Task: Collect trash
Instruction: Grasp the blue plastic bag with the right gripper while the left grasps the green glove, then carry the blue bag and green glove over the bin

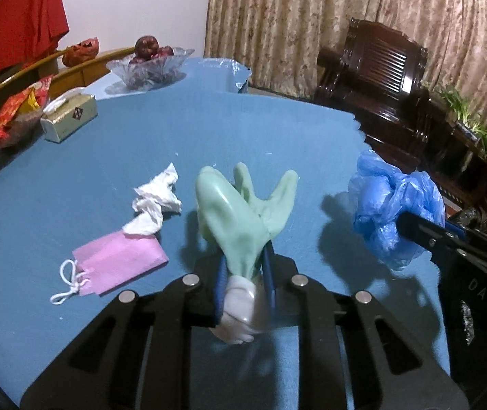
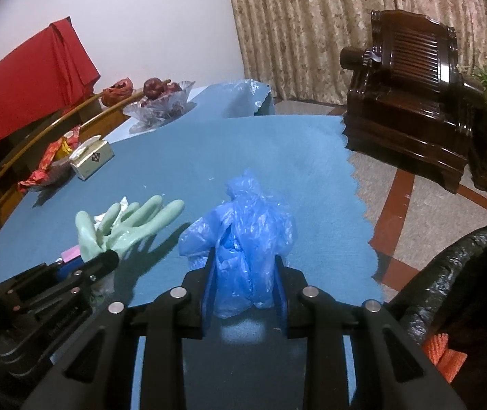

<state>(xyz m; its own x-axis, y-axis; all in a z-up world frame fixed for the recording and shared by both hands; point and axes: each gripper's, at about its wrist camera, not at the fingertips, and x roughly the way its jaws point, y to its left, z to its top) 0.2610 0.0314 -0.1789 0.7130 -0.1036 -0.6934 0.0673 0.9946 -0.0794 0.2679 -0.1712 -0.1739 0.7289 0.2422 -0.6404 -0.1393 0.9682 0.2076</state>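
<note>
Green rubber glove (image 1: 243,212): clamped at its pale cuff between the narrowed blue fingers of the left hand-held gripper (image 1: 245,270), raised above the blue tabletop (image 1: 226,130), fingers pointing up and away

Crumpled blue plastic bag (image 2: 243,235): pinched between the closed-in fingers of the right hand-held gripper (image 2: 243,290), held near the tabletop's scalloped right edge

Crumpled white tissue (image 1: 158,201): lying on the tabletop, left of the glove

Pink face mask (image 1: 120,259): flat on the tabletop, touching the tissue's near end, white ear loop trailing left

Black bin bag (image 2: 448,273): off the tabletop, lower right

Tissue box (image 1: 69,119), glass fruit bowl (image 1: 148,68): far left side of the tabletop

Dark wooden armchair (image 2: 407,95): on the floor beyond the tabletop
</note>
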